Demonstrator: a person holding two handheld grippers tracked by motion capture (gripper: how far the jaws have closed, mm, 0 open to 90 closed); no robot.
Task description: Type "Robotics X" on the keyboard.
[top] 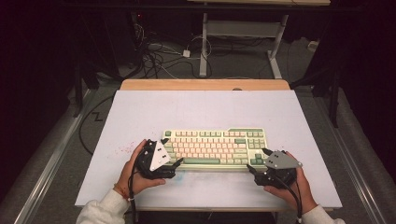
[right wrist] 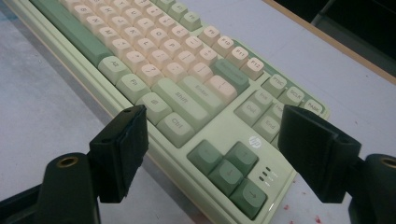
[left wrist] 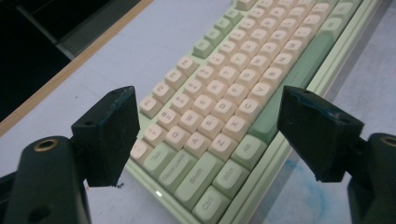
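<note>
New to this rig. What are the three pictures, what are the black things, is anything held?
No robot arm here: a person holds a two-jaw claw in each hand. The high view looks down on the white table. The left claw and the right claw sit at the two ends of a green and cream keyboard. The other two pictures come from cameras riding on each claw; the black blocks are its jaws. The left claw frames the keyboard's left end, the right claw the arrow-key end. Both stand open, holding nothing.

The keyboard (left wrist: 243,107) runs off the left gripper view's top edge.
</note>
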